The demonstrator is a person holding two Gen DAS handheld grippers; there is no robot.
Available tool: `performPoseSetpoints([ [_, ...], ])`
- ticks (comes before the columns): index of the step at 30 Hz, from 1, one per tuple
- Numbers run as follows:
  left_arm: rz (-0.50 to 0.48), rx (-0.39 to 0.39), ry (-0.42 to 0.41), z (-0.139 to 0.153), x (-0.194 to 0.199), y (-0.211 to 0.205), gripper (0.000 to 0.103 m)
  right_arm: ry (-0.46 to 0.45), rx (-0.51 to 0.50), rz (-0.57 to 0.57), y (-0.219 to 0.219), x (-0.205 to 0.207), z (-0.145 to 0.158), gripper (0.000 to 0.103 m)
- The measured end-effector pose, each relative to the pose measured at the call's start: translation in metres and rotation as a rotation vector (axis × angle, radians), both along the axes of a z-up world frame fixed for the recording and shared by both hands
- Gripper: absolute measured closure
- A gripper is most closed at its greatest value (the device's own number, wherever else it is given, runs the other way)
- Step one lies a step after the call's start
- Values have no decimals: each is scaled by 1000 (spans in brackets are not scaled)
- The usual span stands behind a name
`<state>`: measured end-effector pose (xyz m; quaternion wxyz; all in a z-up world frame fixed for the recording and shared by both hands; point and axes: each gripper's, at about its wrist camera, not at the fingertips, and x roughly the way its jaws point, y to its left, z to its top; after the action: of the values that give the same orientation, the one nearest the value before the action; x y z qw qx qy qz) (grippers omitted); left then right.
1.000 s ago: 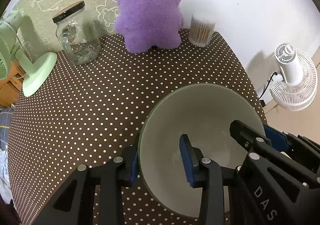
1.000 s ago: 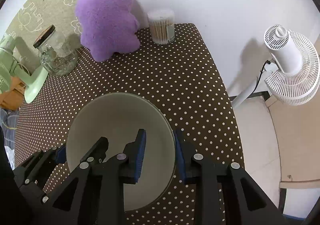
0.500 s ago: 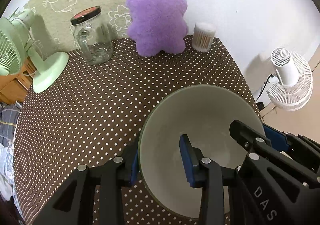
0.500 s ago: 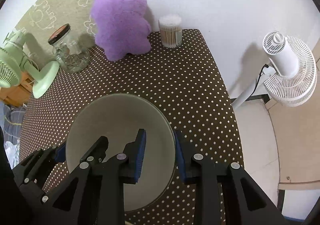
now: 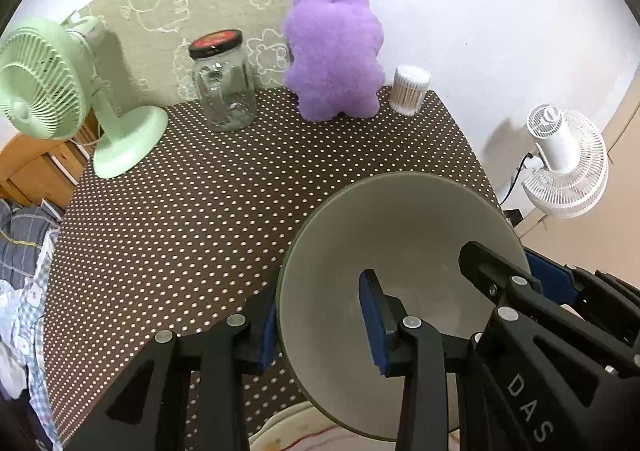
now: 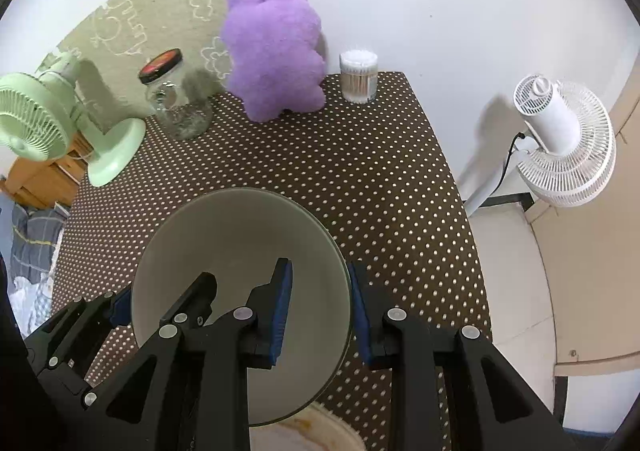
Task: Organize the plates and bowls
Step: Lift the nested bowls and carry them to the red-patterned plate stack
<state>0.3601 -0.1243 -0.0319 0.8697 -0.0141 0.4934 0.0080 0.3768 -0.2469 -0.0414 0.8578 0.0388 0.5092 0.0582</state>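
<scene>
Brown polka-dot tablecloth (image 5: 200, 219) fills our view below a white wall. Our grey-green bowl (image 5: 404, 235) hangs above it at five o'clock, the left gripper (image 5: 320, 319) clamped on its left rim, the right gripper (image 6: 320, 307) clamped on its right rim. Beyond: purple plush toy (image 5: 334, 55) at twelve, green fan (image 5: 44, 79) at ten, glass jar (image 5: 222, 83) at eleven, cotton swabs (image 5: 410, 89) at one.

Both wrist views angled steeply down, close over a wide grey-green ceramic bowl (image 5: 400, 235) — left from its left rim, right from its right rim. Shared beyond: brown polka-dot tablecloth (image 6: 360, 179), fluffy purple plush toy (image 5: 334, 51) against the far wall.
</scene>
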Motion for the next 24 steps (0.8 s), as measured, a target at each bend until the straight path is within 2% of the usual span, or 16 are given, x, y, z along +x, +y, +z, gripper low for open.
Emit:
performPoseSetpoints([
  [13, -13, -13, -58, 34, -46, 37, 67, -55, -6, -18, 32, -49, 41, 71],
  [24, 1, -10, -89, 58, -90, 81, 67, -88, -2, -9, 75, -91, 69, 71],
])
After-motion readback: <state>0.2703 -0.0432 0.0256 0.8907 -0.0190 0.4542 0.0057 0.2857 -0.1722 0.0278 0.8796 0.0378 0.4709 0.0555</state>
